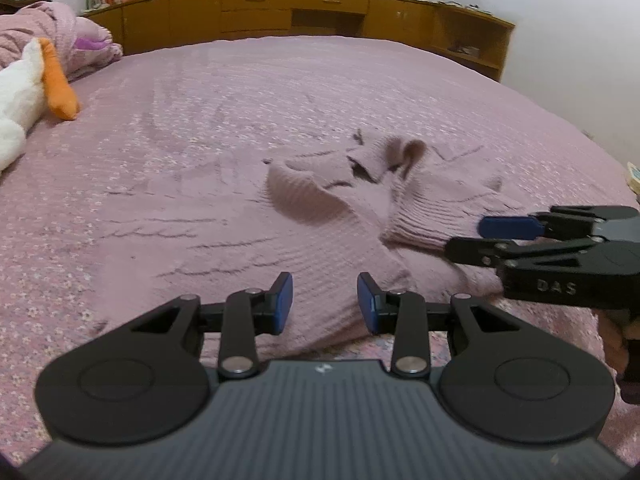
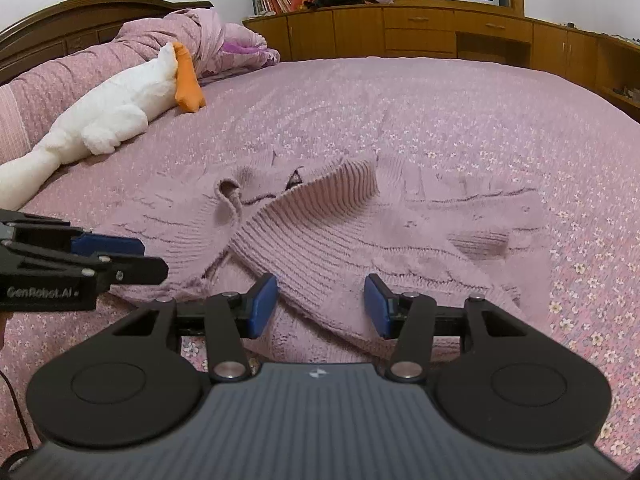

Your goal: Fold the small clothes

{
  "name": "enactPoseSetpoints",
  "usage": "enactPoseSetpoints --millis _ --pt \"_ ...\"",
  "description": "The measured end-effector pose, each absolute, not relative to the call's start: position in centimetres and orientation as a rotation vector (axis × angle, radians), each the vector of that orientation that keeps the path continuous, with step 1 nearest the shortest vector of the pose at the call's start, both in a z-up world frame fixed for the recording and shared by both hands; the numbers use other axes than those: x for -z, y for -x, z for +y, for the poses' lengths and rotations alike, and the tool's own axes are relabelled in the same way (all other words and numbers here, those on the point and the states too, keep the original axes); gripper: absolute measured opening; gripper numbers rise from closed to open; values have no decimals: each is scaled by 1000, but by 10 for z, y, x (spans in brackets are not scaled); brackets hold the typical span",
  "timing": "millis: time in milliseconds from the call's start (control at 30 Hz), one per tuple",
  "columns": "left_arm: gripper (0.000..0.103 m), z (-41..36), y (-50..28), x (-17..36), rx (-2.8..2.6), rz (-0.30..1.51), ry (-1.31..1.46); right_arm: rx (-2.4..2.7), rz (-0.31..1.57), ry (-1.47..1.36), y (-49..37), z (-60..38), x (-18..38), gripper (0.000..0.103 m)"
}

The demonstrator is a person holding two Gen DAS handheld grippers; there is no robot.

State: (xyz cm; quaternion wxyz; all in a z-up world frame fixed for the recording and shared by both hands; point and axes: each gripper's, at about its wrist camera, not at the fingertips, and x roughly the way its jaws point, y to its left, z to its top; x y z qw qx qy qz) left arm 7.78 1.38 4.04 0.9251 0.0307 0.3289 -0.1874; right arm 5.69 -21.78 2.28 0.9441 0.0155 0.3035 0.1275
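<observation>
A pink knit sweater (image 1: pixel 420 208) lies rumpled on the pink flowered bedspread (image 1: pixel 192 120), its ribbed hem turned over on top. My left gripper (image 1: pixel 325 302) hovers open just above the sweater's near edge, and nothing is pinched between its blue pads. In the left wrist view my right gripper (image 1: pixel 468 238) comes in from the right, low over the same garment. Seen from the right wrist, the sweater (image 2: pixel 320 236) spreads ahead. The right gripper (image 2: pixel 320 304) stands open above its near folded edge, pads clear of the cloth. The left gripper (image 2: pixel 138 258) sits at the left.
A white plush goose (image 2: pixel 112 108) with an orange beak lies at the left by a bunched pink quilt (image 2: pixel 188 32) and the headboard (image 2: pixel 80 12). A wooden cabinet (image 2: pixel 420 32) runs along the far wall. The goose (image 1: pixel 16 108) also shows in the left wrist view.
</observation>
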Motion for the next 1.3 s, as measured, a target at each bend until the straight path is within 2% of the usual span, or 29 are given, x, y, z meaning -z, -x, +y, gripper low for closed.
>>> enactPoseSetpoints --millis 67,133,567,600,667,800,1300 --pt "47 11 -76 -38 402 679 -70 -260 620 -36 -57 -218 -21 57" --pt "50 7 -73 -36 418 674 -82 -261 621 -38 -59 -220 -20 57" --pt "49 -13 -83 -16 419 654 -175 -253 614 -65 -58 -224 -15 57" --pt "45 -13 -84 -17 422 651 -172 -253 614 -66 -58 -224 -15 57" --pt "13 -9 -86 -19 428 649 -153 -254 613 -69 -58 -224 -14 57" --pt "12 5 -93 -25 422 662 -64 -254 613 -72 -59 -225 -14 57" --pt "11 29 -102 -44 319 583 -32 -314 586 -20 -67 -209 -24 58"
